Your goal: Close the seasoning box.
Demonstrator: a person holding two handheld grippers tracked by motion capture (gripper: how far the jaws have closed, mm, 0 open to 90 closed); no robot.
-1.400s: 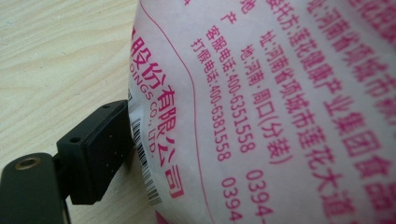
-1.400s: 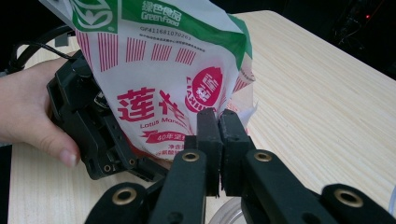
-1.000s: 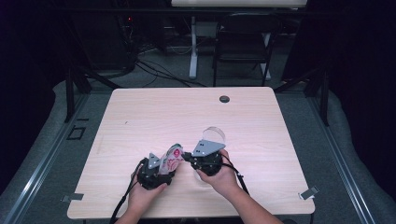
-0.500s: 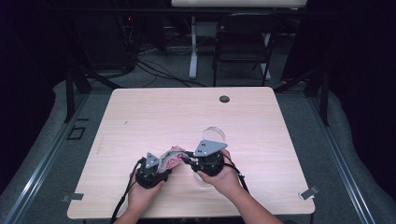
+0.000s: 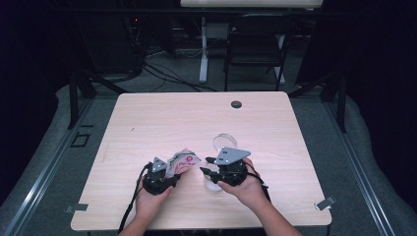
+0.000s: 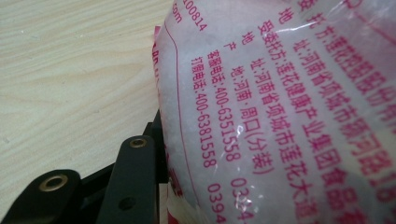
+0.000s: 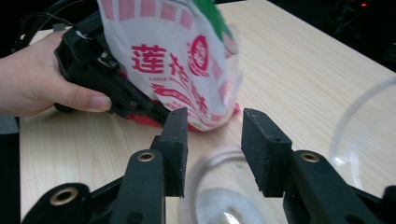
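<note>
A white bag point(image 5: 183, 161) with red print sits at the front middle of the table, and my left gripper point(image 5: 170, 170) is shut on its lower part. In the left gripper view the bag point(image 6: 280, 107) fills the frame beside one black finger point(image 6: 133, 182); the other finger is hidden behind it. My right gripper point(image 5: 205, 166) points left at the bag, open, a short way from it. In the right gripper view its jaws point(image 7: 214, 140) stand apart before the bag point(image 7: 182, 60), above the rim of a clear cup point(image 7: 219, 196). The cup point(image 5: 215, 186) sits under the right gripper.
A second clear round rim point(image 5: 224, 142) lies just behind the right gripper, seen at the right edge as a rim point(image 7: 369, 135). The wooden table point(image 5: 172, 118) has a black grommet point(image 5: 236, 104) near its far edge. A dark chair point(image 5: 255, 54) stands beyond.
Both hands stay almost in place. The bag in my left gripper has tipped slightly, and the right gripper's jaws have edged a little lower towards it.
</note>
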